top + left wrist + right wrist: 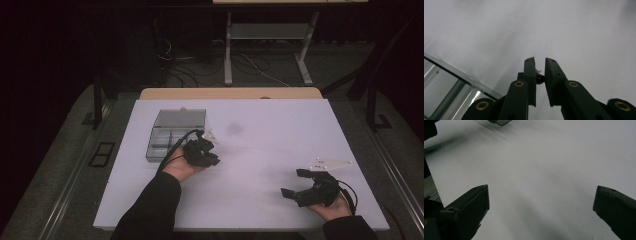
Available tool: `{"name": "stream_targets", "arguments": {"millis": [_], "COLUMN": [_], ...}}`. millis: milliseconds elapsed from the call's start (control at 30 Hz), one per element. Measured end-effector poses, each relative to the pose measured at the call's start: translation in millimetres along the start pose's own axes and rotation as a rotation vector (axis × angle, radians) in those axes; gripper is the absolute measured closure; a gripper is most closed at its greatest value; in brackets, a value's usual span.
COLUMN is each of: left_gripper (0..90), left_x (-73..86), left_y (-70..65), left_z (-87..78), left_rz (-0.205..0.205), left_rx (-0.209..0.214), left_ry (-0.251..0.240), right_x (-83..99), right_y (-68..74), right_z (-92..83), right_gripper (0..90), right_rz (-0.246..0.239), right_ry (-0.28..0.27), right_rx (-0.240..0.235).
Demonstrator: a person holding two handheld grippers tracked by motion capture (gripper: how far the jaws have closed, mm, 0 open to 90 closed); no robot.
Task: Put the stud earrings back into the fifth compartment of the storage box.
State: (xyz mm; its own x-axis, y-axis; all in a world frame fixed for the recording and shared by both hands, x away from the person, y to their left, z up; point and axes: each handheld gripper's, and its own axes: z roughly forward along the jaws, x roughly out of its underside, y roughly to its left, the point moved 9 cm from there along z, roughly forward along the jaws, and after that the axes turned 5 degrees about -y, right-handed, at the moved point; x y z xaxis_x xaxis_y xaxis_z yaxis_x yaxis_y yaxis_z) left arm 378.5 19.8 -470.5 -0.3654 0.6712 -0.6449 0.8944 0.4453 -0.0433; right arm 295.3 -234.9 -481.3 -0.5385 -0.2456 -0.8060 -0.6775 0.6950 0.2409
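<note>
The left gripper (pixel 539 62) pinches a small dark part (pixel 540 79) between its jaws, just right of the clear compartment box (pixel 172 134); the right gripper (pixel 541 202) stands spread.

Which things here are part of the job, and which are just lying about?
In use: left gripper, shut on a small dark red part; clear compartment box beside it.
Idle: right gripper, open over the white table; desk frame behind.

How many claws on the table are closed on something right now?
1. The left claw, beside the clear compartment box, pinches a small dark red part. The right claw, near the table's right front corner, stands wide open with nothing between.
</note>
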Motion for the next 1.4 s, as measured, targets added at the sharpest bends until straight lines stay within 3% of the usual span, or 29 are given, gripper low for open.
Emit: {"name": "stream_targets", "arguments": {"millis": [367, 533, 800, 1400], "left_gripper": [79.0, 79.1, 79.1, 79.0], "left_x": [-8.6, -8.8, -11.2, -1.1], "left_y": [6.1, 9.9, 18.0, 56.7], "left_z": [-22.0, -28.3, -42.1, -75.8], "left_rz": [0.0, 0.015, 0.006, -0.063], "left_rx": [-0.018, -0.028, -0.047, -0.134], "left_ry": [-0.048, -0.04, -0.057, -0.088], "right_x": [-0.2, -0.2, 0.1, 0.0], "right_y": [-0.4, -0.6, -0.6, -1.1], "right_z": [-0.4, -0.8, -0.8, -0.8], "right_gripper": [0.3, 0.3, 0.3, 0.3], "right_rz": [0.0, 0.004, 0.004, 0.003], "right_ry": [-0.001, 0.0, 0.003, 0.001], "right_rx": [0.0, 0.0, 0.0, 0.004]}}
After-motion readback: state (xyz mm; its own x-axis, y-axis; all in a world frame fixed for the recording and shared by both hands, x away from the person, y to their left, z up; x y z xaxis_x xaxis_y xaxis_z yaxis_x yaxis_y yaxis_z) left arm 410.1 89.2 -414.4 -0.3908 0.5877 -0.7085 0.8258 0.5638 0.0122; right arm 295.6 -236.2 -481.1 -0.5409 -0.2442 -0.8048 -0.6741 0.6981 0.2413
